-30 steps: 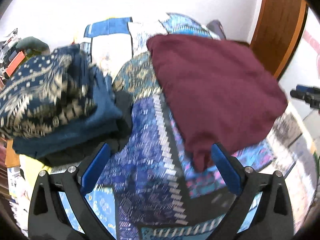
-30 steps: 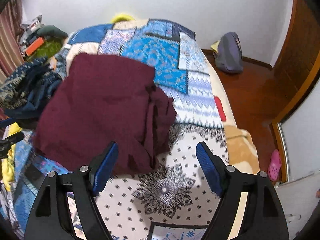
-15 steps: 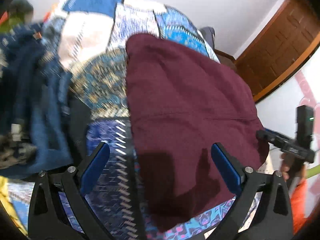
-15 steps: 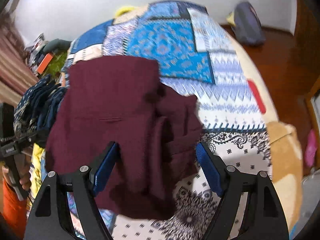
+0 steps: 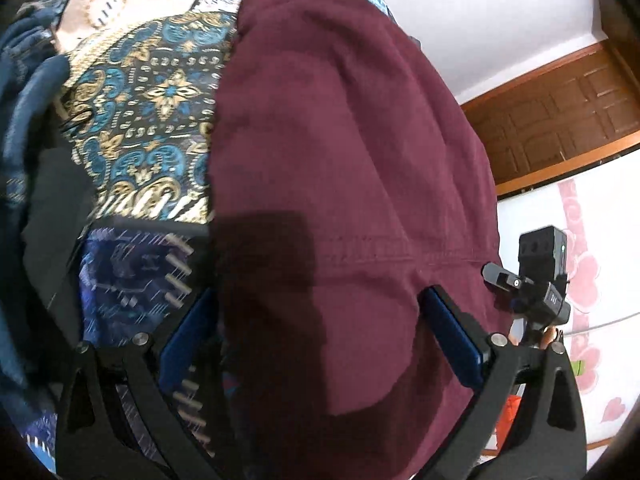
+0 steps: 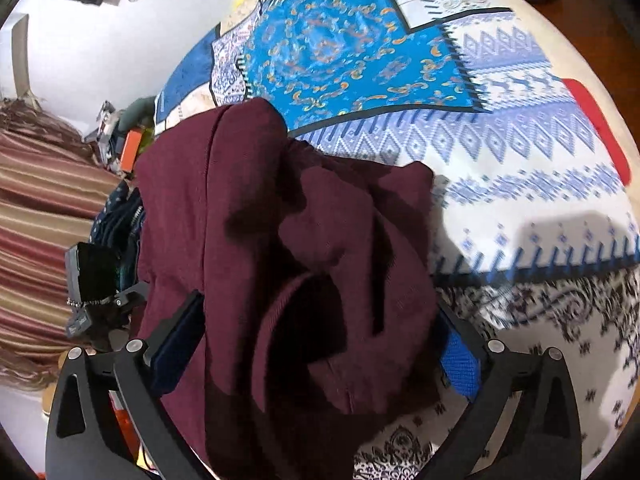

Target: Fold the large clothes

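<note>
Maroon garment (image 5: 340, 168) lies part-folded on the patchwork bedspread (image 6: 520, 152), bunched at one side. Both claws straddle its near edge, apparently to grip it for another fold: left claw (image 5: 320, 344) apart, right claw (image 6: 316, 348) opening, cloth between unpinched.

This is a bedroom in a home. A bed (image 6: 520, 184) with a patchwork batik-print cover fills the room, clothes piled along its edge. A panelled wooden door (image 5: 560, 120) stands by plain white walls, and a striped curtain (image 6: 44, 216) hangs beside the bed.
</note>
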The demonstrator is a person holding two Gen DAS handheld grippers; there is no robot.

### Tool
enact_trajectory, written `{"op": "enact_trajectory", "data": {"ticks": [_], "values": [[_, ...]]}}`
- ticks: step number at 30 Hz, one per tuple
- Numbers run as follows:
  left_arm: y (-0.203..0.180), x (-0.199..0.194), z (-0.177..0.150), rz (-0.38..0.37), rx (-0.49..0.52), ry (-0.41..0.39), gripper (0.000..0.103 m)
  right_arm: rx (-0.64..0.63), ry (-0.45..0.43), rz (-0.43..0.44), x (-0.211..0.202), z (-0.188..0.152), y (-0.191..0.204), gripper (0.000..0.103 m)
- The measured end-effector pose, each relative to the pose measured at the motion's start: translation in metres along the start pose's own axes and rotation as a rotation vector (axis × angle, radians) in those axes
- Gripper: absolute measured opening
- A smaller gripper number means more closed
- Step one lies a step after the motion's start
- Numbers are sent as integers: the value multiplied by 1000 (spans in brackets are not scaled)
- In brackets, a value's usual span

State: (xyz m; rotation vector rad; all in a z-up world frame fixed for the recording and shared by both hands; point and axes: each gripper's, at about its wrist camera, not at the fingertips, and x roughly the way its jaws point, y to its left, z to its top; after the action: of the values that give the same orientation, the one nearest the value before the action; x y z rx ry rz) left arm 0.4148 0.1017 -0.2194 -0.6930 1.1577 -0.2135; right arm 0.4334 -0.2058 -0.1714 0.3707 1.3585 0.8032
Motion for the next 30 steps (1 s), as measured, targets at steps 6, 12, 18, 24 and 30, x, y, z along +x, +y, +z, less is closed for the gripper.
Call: {"op": "enact_trajectory", "data": {"ticks": [6,12,18,24,30], "values": [[-9,10,4,-71,-10,23,95,-2,8,6,-1,-2,4,88],[-25,-2,-1,-36,3,11,65,-38,-27,-56,-22,-7,28,52],[-57,-40,-1,-45,52,-20,40,-71,-48,-82,-48,-13,69,35],[-92,-120,-6,-51,133,-141,39,-158,-146,-61,-83,-12,134,35],[-97,-239,6,-35,186,-294,39,-274,-232,-6,-98,-1,225,35]]}}
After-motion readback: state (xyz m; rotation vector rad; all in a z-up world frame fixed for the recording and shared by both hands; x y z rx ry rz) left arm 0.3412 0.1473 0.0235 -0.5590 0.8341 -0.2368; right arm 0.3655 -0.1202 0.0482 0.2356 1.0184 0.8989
